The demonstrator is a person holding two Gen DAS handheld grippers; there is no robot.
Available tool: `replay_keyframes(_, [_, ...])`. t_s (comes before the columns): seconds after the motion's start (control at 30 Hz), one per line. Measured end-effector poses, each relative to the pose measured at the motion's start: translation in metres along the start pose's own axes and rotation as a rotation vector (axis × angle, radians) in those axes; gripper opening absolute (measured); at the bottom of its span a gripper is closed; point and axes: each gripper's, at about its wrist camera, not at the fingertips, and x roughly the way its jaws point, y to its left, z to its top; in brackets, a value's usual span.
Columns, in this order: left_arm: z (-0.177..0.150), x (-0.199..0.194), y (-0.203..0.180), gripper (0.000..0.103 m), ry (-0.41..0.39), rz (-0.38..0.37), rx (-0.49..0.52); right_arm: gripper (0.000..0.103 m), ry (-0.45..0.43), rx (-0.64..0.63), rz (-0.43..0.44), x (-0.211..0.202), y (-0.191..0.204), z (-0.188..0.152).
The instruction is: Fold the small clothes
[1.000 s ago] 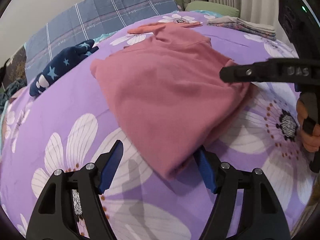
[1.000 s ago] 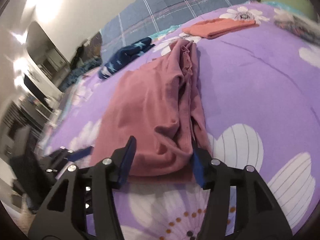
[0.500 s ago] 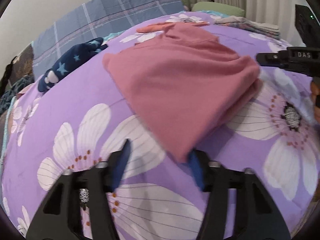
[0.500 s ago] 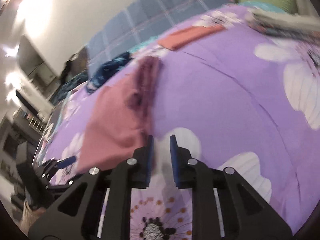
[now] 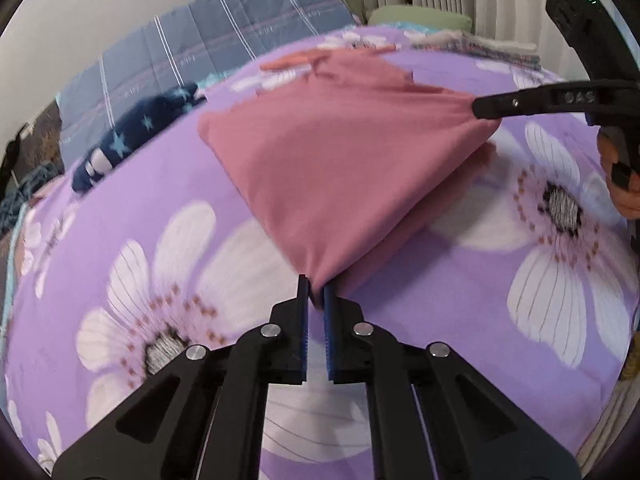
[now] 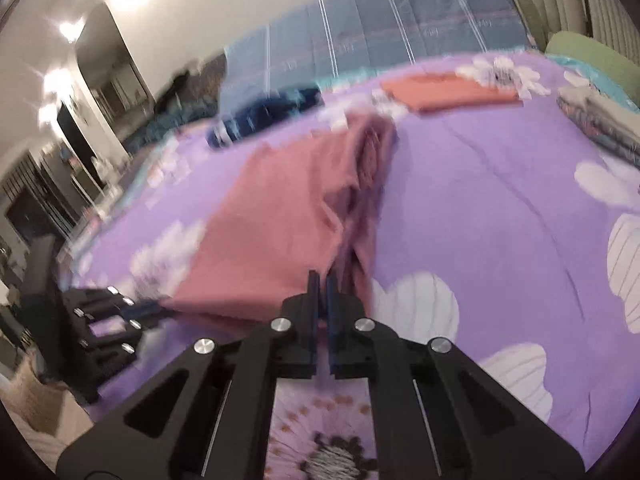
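Pink garment (image 5: pixel 344 168) lies spread on the bed's purple flowered cover (image 5: pixel 132 264), and we have it by two corners. Our left gripper (image 5: pixel 316 298) is closed down on the nearest corner, a fold of pink cloth pinched between its blue pads, with the fabric rising and fanning away from the tips. In the right wrist view our right gripper (image 6: pixel 321 280) is likewise nearly closed, its pads narrowed onto the bunched edge of the same garment (image 6: pixel 288 216); the cloth is blurred there, but the left wrist view shows the right gripper (image 5: pixel 486 109) off to the right of our left one with its tip meeting the garment's far right corner, which is lifted off the cover into a taut ridge. A second layer of pink lies flat beneath the raised layer.

Beyond the garment, to the left of our left gripper's line, a dark blue garment with stars (image 5: pixel 132 140) lies crumpled on the cover. Straight ahead, past the pink cloth, sits a folded orange garment (image 6: pixel 448 90). Farther right, a stack of folded clothes (image 5: pixel 488 46) rests near the bed's edge. At the far end a blue checked blanket (image 5: pixel 208 40) stands against the wall, with a green pillow (image 5: pixel 420 20) beside it.
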Motion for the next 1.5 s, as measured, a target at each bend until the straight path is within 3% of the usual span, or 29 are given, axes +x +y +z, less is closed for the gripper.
replay_keyframes(0.1, [-0.005,0.000,-0.003,0.005,0.011,-0.006,0.021,0.005,0.071,0.017,-0.033,0.016,-0.009,-0.010])
replay_keyframes(0.2, [-0.002,-0.012,0.006,0.005,0.013,-0.094,-0.025,0.023,0.030,0.016,-0.032,0.003,-0.008,-0.005])
replay_keyframes(0.3, [0.009,-0.034,0.015,0.005,-0.057,-0.193,-0.073,0.023,-0.031,-0.038,-0.033,-0.009,0.000,0.009])
replay_keyframes(0.43, [0.031,-0.045,0.019,0.005,-0.163,-0.304,-0.133,0.015,-0.023,-0.062,0.042,0.001,0.011,0.019])
replay_keyframes(0.5, [0.034,-0.021,0.012,0.005,-0.122,-0.276,-0.116,0.014,0.039,-0.071,0.014,0.019,0.015,0.016])
replay_keyframes(0.57, [0.025,0.017,0.006,0.006,0.002,-0.211,-0.082,0.010,0.121,-0.071,-0.073,0.039,0.012,0.007])
replay_keyframes(0.6, [0.019,0.027,0.006,0.007,0.023,-0.198,-0.080,0.010,0.133,-0.070,-0.078,0.042,0.010,0.004])
replay_keyframes(0.7, [0.020,0.018,0.010,0.007,-0.002,-0.221,-0.099,0.011,0.127,-0.107,-0.063,0.032,0.014,0.004])
replay_keyframes(0.83, [0.034,0.007,0.015,0.008,-0.035,-0.230,-0.102,0.016,0.075,-0.090,-0.038,0.024,0.011,0.035])
replay_keyframes(0.97, [0.067,0.004,0.034,0.031,-0.133,-0.153,-0.098,0.018,0.018,-0.089,-0.066,0.043,0.004,0.089])
replay_keyframes(1.03, [0.084,0.016,0.049,0.031,-0.159,-0.112,-0.121,0.021,0.021,-0.052,-0.020,0.057,-0.004,0.111])
replay_keyframes(1.13, [0.103,0.037,0.071,0.031,-0.168,-0.127,-0.183,0.018,0.027,-0.007,0.107,0.086,-0.012,0.140])
replay_keyframes(1.23, [0.108,0.073,0.079,0.031,-0.096,-0.099,-0.203,0.015,0.059,-0.041,0.030,0.112,-0.014,0.148])
replay_keyframes(1.3, [0.098,0.096,0.083,0.032,-0.046,-0.109,-0.229,0.005,0.105,-0.081,-0.138,0.137,-0.025,0.141])
replay_keyframes(1.5, [0.094,0.087,0.094,0.032,-0.094,-0.149,-0.264,0.007,0.058,-0.078,-0.078,0.126,-0.032,0.136])
